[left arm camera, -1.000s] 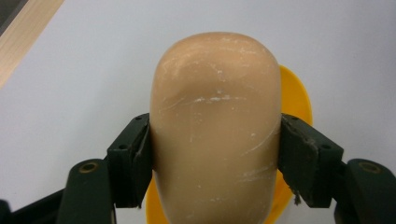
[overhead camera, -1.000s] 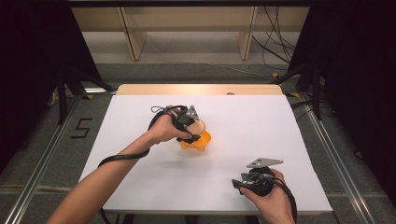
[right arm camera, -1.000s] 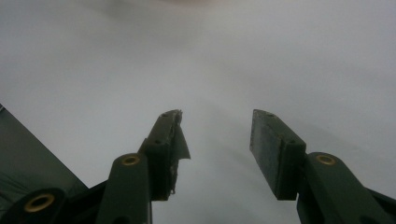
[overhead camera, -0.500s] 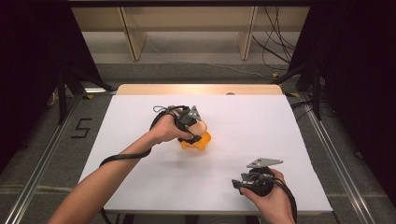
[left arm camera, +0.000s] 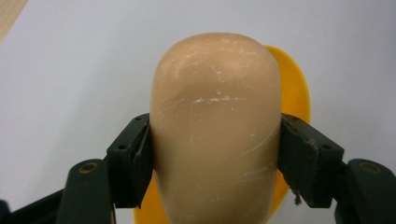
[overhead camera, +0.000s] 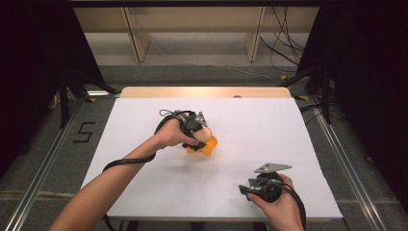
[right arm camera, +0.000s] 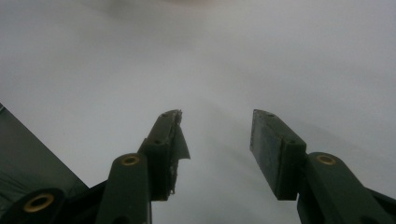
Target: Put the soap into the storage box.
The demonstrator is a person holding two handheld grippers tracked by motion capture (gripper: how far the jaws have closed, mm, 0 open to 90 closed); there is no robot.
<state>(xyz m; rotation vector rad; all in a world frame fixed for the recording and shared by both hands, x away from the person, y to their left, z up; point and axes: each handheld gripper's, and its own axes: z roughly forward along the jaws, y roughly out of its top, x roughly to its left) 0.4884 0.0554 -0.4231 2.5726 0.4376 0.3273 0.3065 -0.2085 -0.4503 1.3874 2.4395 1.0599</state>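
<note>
Centrally on the white worktop (overhead camera: 144,144), a little left of the frame's middle, sits a peach-coloured rounded block (left arm camera: 215,126) over a yellow-orange dish-like piece (left arm camera: 294,88); what the block is made of I cannot tell. The left tongs (left arm camera: 215,161) are closed onto the block's two flanks, both pads pressed flat against it. In the left gripper view its long axis runs from bottom to top of the frame, domed end pointing away from the tongs.

The surface looks smooth and scuffed, so, as I judge it, the block could slip or twist out of a hold this near its lower end, and the yellow piece might drop away if it is only resting there.

Lower right in the high view, the right tongs (right arm camera: 215,154) stand partly open and hold nothing.
</note>
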